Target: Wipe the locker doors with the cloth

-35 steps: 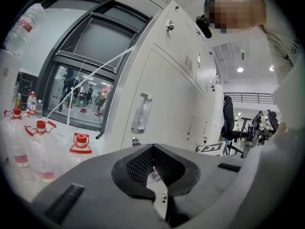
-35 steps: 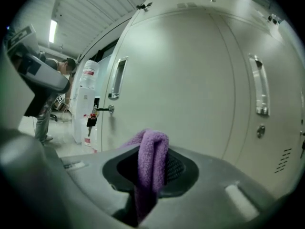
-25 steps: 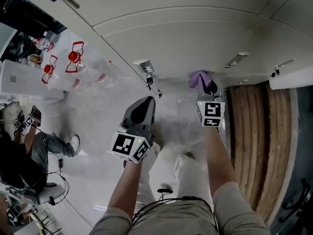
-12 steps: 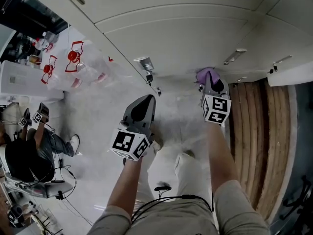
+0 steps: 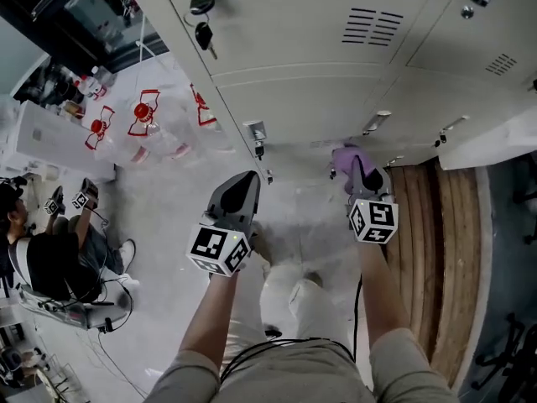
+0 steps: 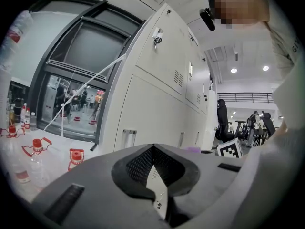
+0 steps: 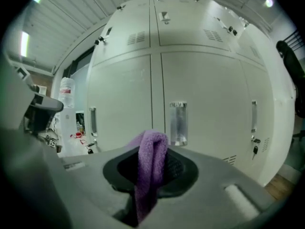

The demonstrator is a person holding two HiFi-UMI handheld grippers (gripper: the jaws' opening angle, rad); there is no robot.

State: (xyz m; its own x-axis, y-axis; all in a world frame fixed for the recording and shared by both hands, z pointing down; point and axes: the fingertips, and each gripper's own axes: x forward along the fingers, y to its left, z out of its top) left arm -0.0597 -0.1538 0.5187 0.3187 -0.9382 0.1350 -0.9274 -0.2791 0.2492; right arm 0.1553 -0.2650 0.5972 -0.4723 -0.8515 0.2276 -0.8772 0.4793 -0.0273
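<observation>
The person is looking up more than a moment ago, so the head view is now showing more of the locker doors (image 7: 200, 85), with their air slits and a bunch of keys (image 5: 201, 19) hanging in one lock. The right gripper (image 5: 362, 175) is sitting a bit lower in the picture than before. Its jaws are squeezing the purple cloth (image 7: 151, 166), which is poking up between them and hanging down over the front. The cloth is pointing at a low door, near a shiny handle (image 7: 177, 123), but I cannot tell if it is touching the metal. It looks a little way off. So I am guessing the wiping is not going on right now, and the person may be picking the next door to rub. The left gripper (image 5: 248, 181) is staying in about the same spot, with its jaws pressed together and nothing in them. All the lockers are staying closed, so nobody can see what is inside them. Off to the left, clear bottles (image 5: 138, 128) with red tops are standing on the floor, and I cannot tell what is in them.
</observation>
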